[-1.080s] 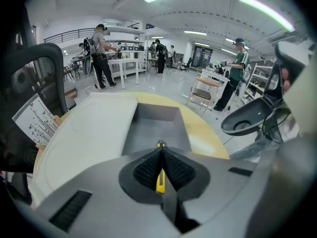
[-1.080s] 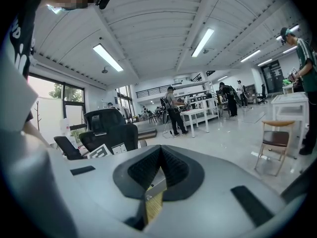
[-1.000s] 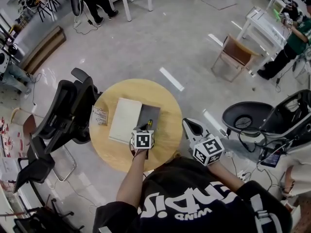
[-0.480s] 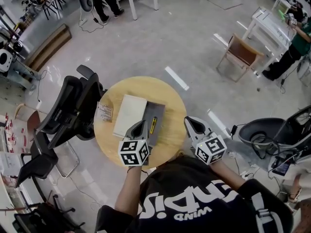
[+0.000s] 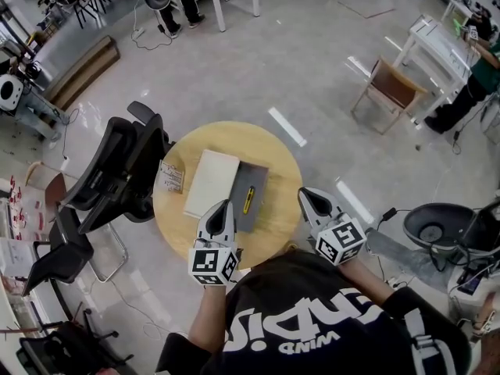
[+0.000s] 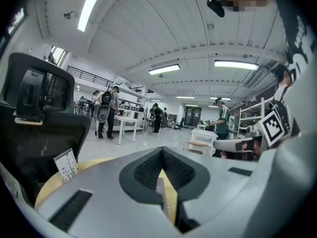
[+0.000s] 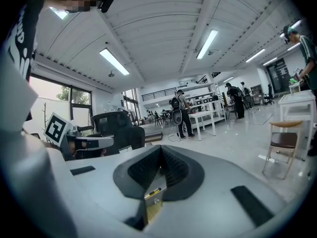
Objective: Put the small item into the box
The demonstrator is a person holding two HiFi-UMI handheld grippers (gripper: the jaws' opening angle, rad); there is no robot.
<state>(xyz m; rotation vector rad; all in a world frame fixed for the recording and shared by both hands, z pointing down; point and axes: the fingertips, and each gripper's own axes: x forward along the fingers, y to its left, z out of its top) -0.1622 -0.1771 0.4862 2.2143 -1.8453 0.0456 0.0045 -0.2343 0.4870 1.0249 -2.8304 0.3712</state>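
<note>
A small yellow-and-black item point(image 5: 248, 200) lies inside the open grey box point(image 5: 255, 180) on the round wooden table point(image 5: 281, 209). Beside the box on its left rests a white lid point(image 5: 210, 183). My left gripper point(image 5: 223, 207) hovers at the near edge of the box, shut and empty, tips pointing at the table. To the right my right gripper point(image 5: 305, 195) is off the table's rim, also shut and empty. In the right gripper view the item point(image 7: 152, 191) shows just below the closed jaws. The left gripper view shows its closed jaws over a strip of the table point(image 6: 169, 192).
A small printed card point(image 5: 170, 176) stands at the table's left edge. Black office chairs point(image 5: 109, 174) crowd the left side. A dark round-seated chair point(image 5: 433, 225) is at the right, and a wooden chair point(image 5: 391, 86) and a white table point(image 5: 437, 41) farther off. People stand in the background.
My left gripper has drawn back from over the box toward the person, leaving the yellow-and-black item lying in the box. The right gripper has barely moved.
</note>
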